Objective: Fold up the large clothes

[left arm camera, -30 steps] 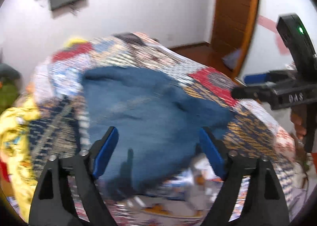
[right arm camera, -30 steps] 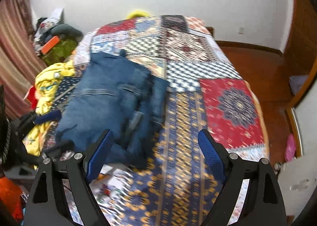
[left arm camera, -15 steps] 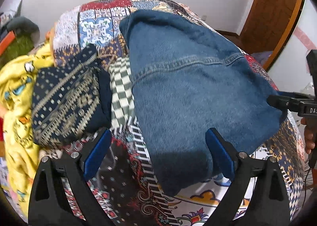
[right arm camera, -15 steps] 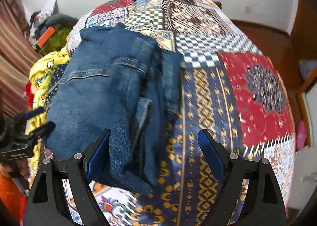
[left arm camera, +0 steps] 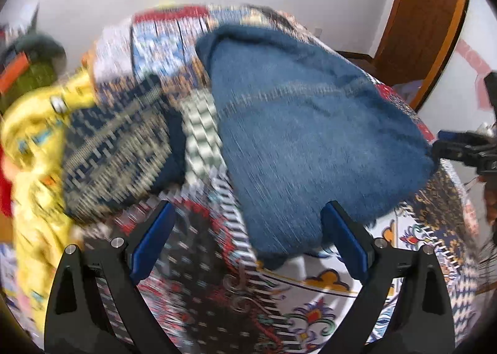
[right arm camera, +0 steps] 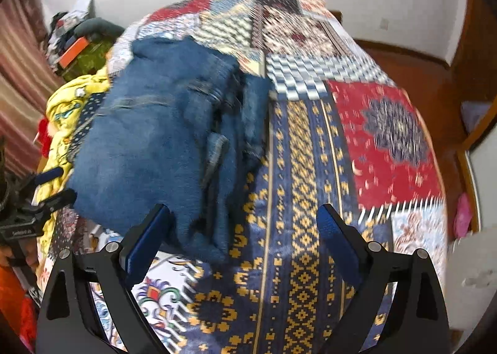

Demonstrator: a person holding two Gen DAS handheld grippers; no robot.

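Folded blue jeans (left arm camera: 310, 142) lie on a patchwork bedspread (left arm camera: 310, 307). My left gripper (left arm camera: 248, 214) hovers open over their near left edge, pads clear of the cloth. In the right wrist view the jeans (right arm camera: 149, 142) show layered folds on their right side. My right gripper (right arm camera: 242, 214) hangs above their near right corner with its jaws opening and nothing pressed between them. Each gripper appears in the other's view: the right gripper (left arm camera: 459, 149) at the jeans' right edge, the left gripper (right arm camera: 37, 198) at their left edge.
A dark patterned garment (left arm camera: 118, 149) and a yellow garment (left arm camera: 37, 142) lie left of the jeans. The bedspread (right arm camera: 388, 136) runs on to the right and far side. A wooden door (left arm camera: 428, 27) and bare floor (right arm camera: 419, 68) are beyond the bed.
Both grippers have sunk toward the bed, so the jeans look larger. The left one also shifted and rolled, bringing the left-hand garments into view. The right jaws stand slightly wider.
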